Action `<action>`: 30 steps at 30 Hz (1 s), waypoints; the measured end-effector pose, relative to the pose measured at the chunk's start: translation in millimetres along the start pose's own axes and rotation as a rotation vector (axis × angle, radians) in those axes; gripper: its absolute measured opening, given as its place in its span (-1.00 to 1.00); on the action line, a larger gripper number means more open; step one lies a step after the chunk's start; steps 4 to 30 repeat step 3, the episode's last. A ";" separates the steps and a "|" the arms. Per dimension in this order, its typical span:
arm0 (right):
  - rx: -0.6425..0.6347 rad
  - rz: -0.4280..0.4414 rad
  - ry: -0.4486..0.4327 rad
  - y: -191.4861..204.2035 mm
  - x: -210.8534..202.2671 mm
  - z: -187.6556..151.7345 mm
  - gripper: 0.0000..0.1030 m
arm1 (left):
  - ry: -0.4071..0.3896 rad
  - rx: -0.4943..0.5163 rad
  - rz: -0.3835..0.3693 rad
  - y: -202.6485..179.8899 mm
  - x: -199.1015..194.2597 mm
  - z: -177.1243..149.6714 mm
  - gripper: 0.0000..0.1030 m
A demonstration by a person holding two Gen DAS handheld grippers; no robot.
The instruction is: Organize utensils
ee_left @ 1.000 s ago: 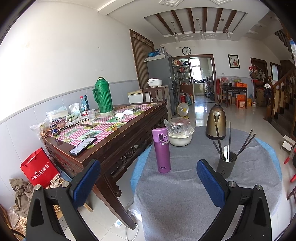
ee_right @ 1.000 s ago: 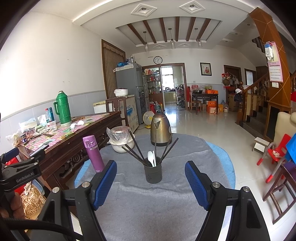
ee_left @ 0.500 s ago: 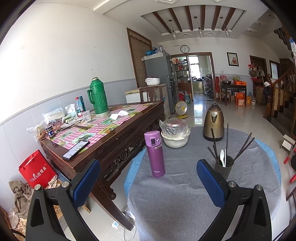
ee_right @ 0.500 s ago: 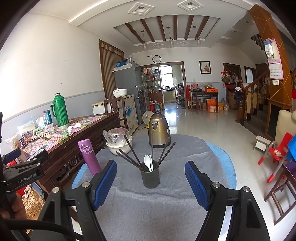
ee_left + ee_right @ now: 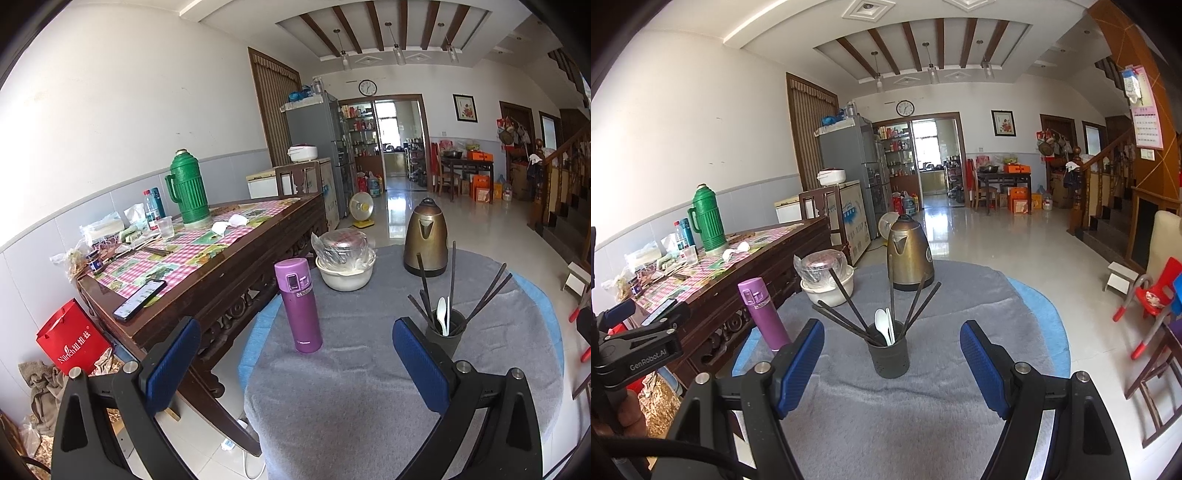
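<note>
While both grippers gape, utensil holder (image 5: 888, 353) upright, chopsticks (image 5: 849, 295) splayed.

A round table covered in a grey cloth (image 5: 923, 406) fills the foreground. On it, a purple flask (image 5: 298, 305) stands upright at 10 o'clock, a white bowl (image 5: 345, 278) holding what looks like a plastic-wrapped pot sits at 11 o'clock, and a bronze electric kettle (image 5: 424, 239) stands at 12 o'clock. Off to 9 o'clock, a dark wooden sideboard (image 5: 221, 273) carries a green thermos (image 5: 187, 189), a phone (image 5: 139, 300) and a clear cup (image 5: 166, 226). A red bag (image 5: 72, 341) sits on the floor beside it.
</note>
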State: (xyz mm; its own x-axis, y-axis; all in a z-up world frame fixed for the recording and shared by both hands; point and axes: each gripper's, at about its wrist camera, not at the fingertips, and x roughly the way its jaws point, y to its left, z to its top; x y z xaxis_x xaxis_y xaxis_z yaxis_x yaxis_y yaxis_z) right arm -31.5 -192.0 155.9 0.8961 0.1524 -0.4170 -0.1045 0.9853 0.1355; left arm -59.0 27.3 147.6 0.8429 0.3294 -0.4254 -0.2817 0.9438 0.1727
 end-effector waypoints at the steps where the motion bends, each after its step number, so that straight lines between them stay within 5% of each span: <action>1: 0.005 -0.003 0.005 -3.2 4.6 -0.8 0.53 | 0.006 -0.005 -0.015 -2.1 7.2 -0.3 1.00; 30: 0.014 -0.017 0.025 -11.9 16.5 -3.8 0.53 | 0.030 -0.016 -0.041 -6.8 25.2 -2.9 1.00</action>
